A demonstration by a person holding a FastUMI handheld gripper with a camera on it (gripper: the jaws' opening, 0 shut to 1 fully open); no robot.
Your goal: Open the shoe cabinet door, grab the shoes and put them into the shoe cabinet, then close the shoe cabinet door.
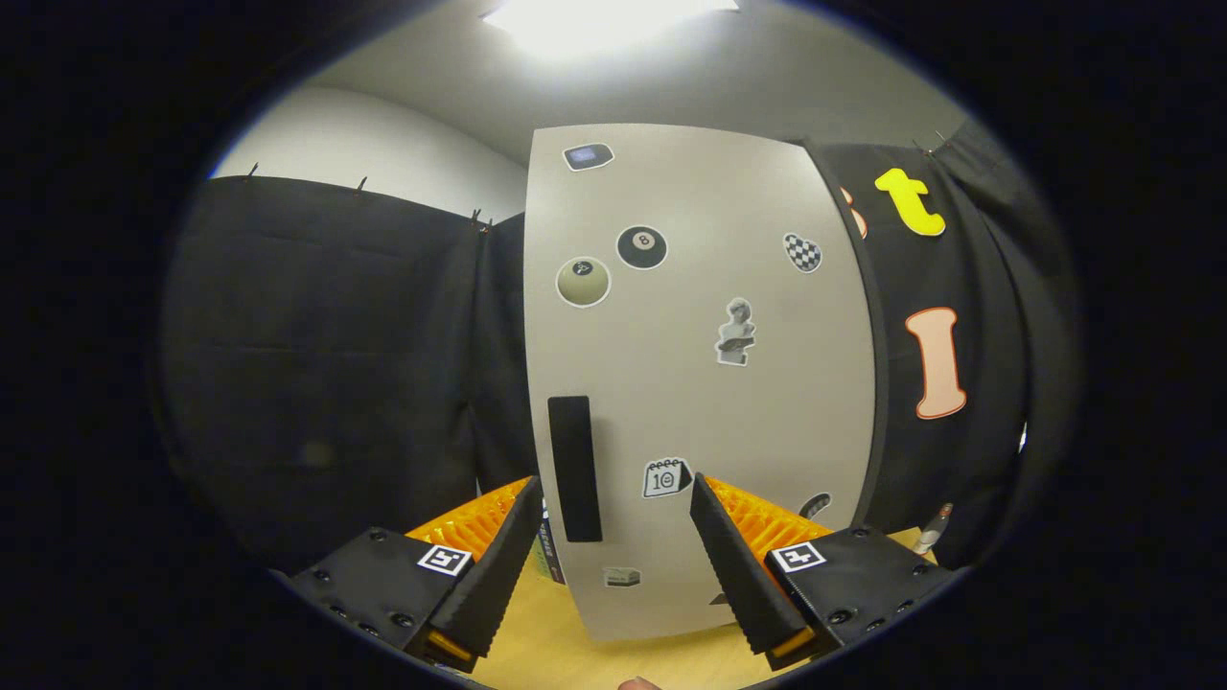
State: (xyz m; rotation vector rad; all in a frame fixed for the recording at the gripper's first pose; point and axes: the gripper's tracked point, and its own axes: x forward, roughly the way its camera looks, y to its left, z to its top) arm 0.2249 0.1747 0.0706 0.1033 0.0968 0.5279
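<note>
Gripper view: the claw (pixel 613 522) stands wide with nothing between its fingers, facing the shoe cabinet door (pixel 700 364), which looks shut on the bench (pixel 556 623); this fits a door not yet opened or one closed again. The dark handle (pixel 574 468) lies between the fingers, nearer the left one. Black cloth hangs close on both sides of the door, with bare bench below its lower edge.

Staged recording booth indoors: black cloth walls (pixel 316 364) pinned up before plain white room walls (pixel 383 144), ceiling light panel (pixel 604 19), pale wooden worktop (pixel 575 632).
</note>
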